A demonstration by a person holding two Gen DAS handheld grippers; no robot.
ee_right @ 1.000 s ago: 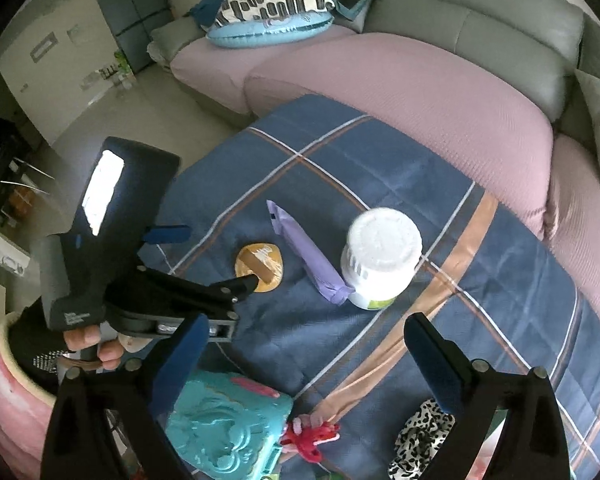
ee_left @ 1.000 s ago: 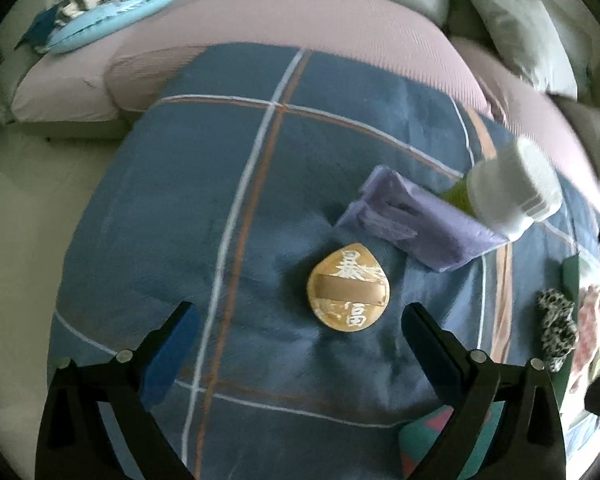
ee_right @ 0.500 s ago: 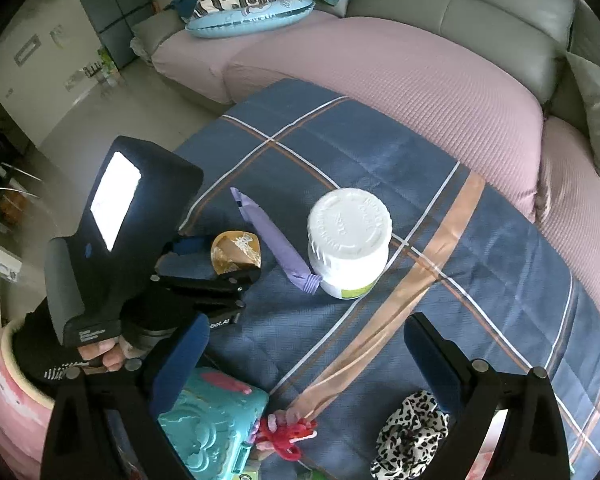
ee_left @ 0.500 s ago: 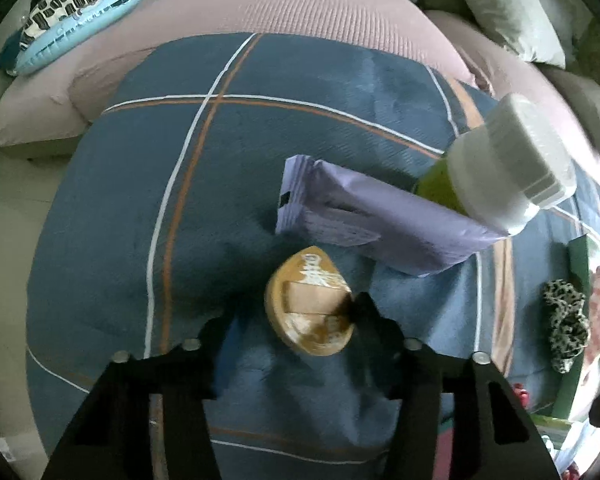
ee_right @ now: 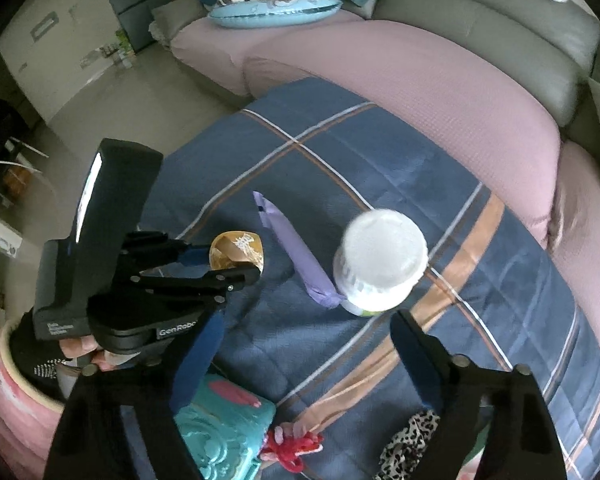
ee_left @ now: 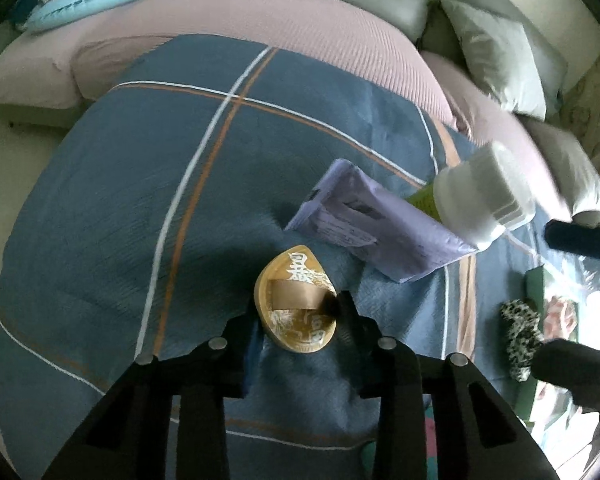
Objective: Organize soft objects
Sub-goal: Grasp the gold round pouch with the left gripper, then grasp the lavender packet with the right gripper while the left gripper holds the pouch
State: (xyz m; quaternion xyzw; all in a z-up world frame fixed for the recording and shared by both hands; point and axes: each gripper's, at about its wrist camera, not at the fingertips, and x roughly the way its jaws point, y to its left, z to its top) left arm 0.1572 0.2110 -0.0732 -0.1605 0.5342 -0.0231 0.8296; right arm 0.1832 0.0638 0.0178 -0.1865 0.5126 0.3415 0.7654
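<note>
Left gripper [ee_left: 298, 316] clamped on the gold teardrop puff [ee_left: 296, 304] over the blue plaid blanket [ee_left: 140, 208], right gripper [ee_right: 304, 356] spread wide above the blanket, purple packet [ee_left: 376, 228] just beyond the puff, white-lidded jar [ee_left: 480, 196] touching the packet's far end

Glossy gold puff [ee_left: 296, 304] with satin ribbon, matt woven blue blanket [ee_left: 148, 184], smooth white plastic jar [ee_right: 380, 258], crinkly lilac packet [ee_left: 376, 232]

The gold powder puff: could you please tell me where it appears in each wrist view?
Left wrist: gold powder puff low centre, gripped by the left gripper.
Right wrist: left of centre, in that gripper.
Shared landmark: purple packet just right of it.
</note>
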